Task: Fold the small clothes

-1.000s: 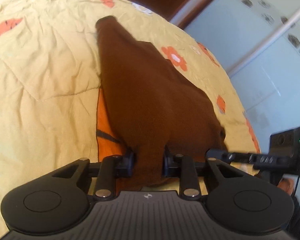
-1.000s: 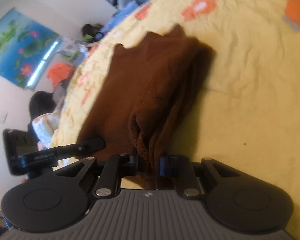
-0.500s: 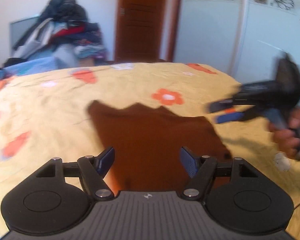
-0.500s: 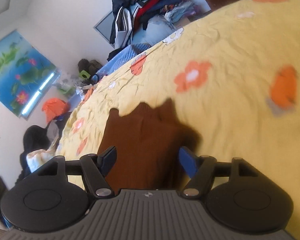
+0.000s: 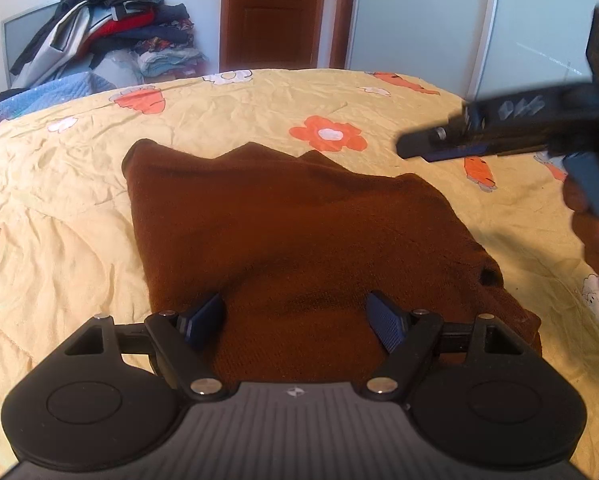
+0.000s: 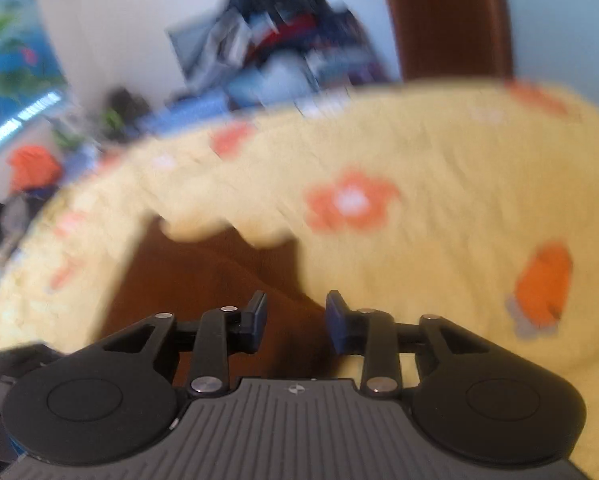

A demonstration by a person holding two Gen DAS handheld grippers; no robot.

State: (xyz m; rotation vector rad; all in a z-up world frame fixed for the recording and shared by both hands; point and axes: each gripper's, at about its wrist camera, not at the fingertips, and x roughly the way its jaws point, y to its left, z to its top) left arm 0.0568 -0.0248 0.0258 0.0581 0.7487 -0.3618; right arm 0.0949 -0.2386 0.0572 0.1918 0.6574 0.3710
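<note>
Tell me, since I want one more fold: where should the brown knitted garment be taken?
Probably the near hem of the brown knitted garment, approached from the camera side. It lies flat on the yellow floral bedspread, and that edge already sits between the opening left tool fingers, unpinched.

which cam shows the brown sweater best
The left wrist view. The brown sweater lies sharp and nearly whole on the yellow bedspread, its far edge and side outline clear. The right wrist view is motion-blurred and shows only part of it, the near part hidden behind the gripper.
</note>
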